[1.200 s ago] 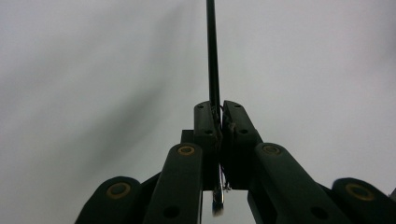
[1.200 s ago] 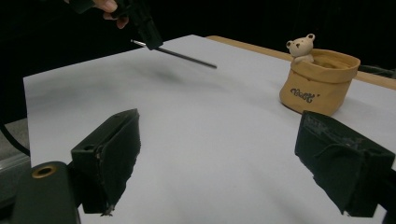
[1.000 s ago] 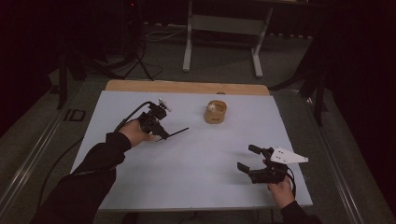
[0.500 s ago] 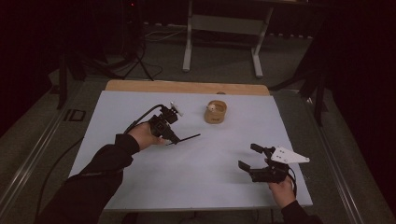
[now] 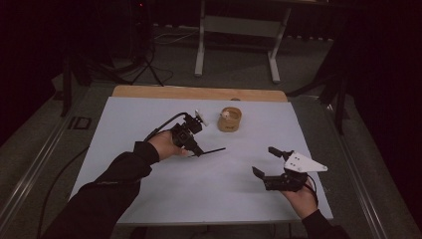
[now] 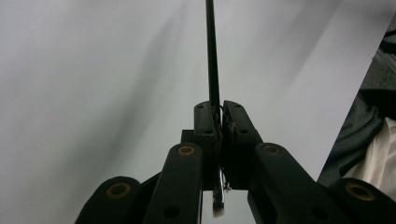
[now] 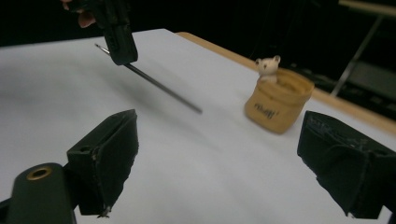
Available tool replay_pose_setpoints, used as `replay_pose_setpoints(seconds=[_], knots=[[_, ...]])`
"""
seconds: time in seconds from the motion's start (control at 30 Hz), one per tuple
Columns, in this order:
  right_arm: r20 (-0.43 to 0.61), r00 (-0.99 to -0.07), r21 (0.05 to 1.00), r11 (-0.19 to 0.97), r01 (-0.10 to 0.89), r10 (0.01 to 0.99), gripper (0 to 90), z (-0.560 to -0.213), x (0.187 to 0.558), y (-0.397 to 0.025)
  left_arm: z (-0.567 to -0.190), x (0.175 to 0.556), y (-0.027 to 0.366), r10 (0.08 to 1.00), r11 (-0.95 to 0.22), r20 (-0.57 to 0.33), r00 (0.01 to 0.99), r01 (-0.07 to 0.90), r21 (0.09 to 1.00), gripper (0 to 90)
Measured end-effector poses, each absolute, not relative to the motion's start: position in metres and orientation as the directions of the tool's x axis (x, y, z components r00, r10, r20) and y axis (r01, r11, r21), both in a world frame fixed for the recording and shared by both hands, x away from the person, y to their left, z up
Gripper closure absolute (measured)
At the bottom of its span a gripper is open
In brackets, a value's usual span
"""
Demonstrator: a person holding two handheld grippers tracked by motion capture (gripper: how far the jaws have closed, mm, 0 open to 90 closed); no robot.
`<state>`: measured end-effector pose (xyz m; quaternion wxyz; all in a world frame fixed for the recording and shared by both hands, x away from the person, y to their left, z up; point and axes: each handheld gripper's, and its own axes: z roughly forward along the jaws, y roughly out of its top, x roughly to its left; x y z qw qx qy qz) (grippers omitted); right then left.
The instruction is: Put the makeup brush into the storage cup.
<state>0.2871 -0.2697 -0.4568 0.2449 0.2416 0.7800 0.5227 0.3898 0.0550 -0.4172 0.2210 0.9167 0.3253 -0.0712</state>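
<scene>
**Kid:** What did you have in your left tongs (image 5: 199, 149)?

**Helper:** Your left tongs were clamped on a thin black stick (image 6: 212, 60). It looked like a small paintbrush, because a little tuft poked out behind the jaws in the left gripper view. I only guessed that. You held it up off the white table (image 5: 149, 199), on the left side, and its long end pointed right.

**Kid:** And my right tongs (image 5: 264, 162)?

**Helper:** They were wide apart and held nothing. They sat low on the near right of the table, well apart from the stick.

**Kid:** Where was the cup?

**Helper:** The little tan holder (image 7: 279, 106) stood on the far side of the table, near the middle. A tiny white bear (image 7: 267, 69) peeked over its rim. The stick's tip was near it but not touching.

**Kid:** So how far along was I?

**Helper:** Nobody told me the job, so I guessed. You had the stick picked up already. If it belonged in the holder, that part was not done yet.

**Kid:** Could you read any words?

**Helper:** There was dark writing on the front of the holder, but it was too small and blurry to read.
</scene>
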Motion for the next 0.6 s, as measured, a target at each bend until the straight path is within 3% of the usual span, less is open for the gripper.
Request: replay_pose_setpoints(seconds=[0.17,0.2,0.43,0.6], knots=[[-0.285,-0.742,0.89,0.455,0.03,0.606,16.6,-0.447,0.286,-0.256,-0.415,0.391,0.045,0.557,-0.69,-0.277,0.783,0.622,0.371,85.6],[-0.299,-0.747,0.883,0.469,0.02,0.594,20.5,-0.446,0.285,-0.253,-0.415,0.391,0.043,0.553,-0.693,-0.275,0.787,0.617,0.373,85.6],[-0.413,-0.754,0.824,0.562,-0.07,0.511,22.8,-0.446,0.284,-0.231,-0.408,0.39,0.031,0.54,-0.698,-0.286,0.792,0.611,0.374,85.6],[-0.476,-0.751,0.78,0.614,-0.121,0.457,30.6,-0.448,0.282,-0.217,-0.404,0.39,0.024,0.531,-0.7,-0.285,0.798,0.602,0.384,85.6]])
